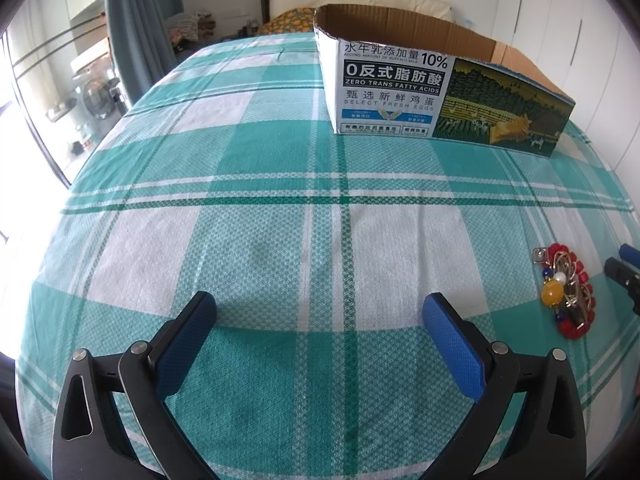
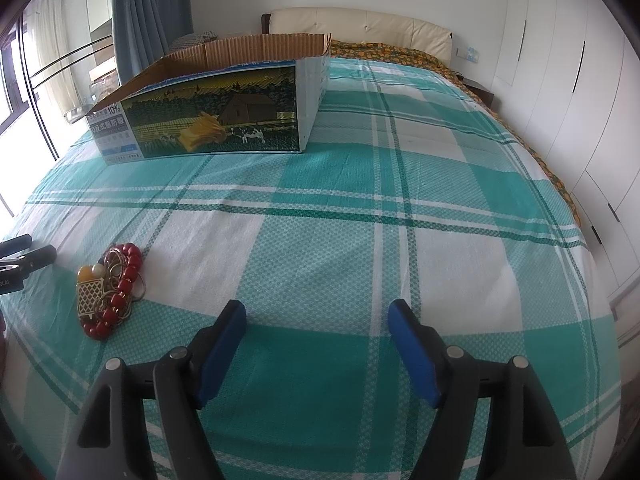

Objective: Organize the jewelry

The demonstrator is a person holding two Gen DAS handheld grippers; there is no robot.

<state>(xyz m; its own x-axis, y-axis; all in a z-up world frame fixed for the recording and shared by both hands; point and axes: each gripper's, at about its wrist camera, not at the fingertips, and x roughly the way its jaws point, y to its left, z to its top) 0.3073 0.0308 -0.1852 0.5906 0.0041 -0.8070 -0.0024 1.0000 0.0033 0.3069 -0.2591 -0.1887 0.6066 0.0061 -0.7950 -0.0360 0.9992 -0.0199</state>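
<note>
From my left wrist camera, the left gripper [image 1: 320, 312] hangs over bare checked bedspread [image 1: 280, 200] with its two blue pads [image 1: 184, 344] spread as wide as they go and nothing between them. The jewelry pile [image 1: 566, 290] lies at about three o'clock, near the frame's right edge, resting on the cloth and apart from both tools. Just beyond it, the tip of the right gripper [image 1: 624, 270] pokes in, mostly cut off, so this view tells me nothing of its jaws. The cardboard box [image 1: 440, 92] sits at one o'clock, open on top; I cannot see inside it.

From my right wrist camera, the same pile [image 2: 110, 292] sits at nine o'clock. Here I make out a red bead strand, thin gold loops, a gold lattice pendant, an amber bead and a pearl-like one; the tangle hides how many separate pieces there are. The lattice pendant shows only in this view; the other view instead shows a small square silver clasp and little blue beads. At the far left edge the left gripper's fingertips [image 2: 38, 258] appear, cropped. The box [image 2: 208, 120] stands at eleven o'clock, one box in all, interior still hidden. The right gripper [image 2: 318, 320] stands parted over empty cloth, holding nothing, its two pads narrower apart than the left's. A headboard [image 2: 360, 28] and white wardrobe doors [image 2: 560, 80] close the far side.
</note>
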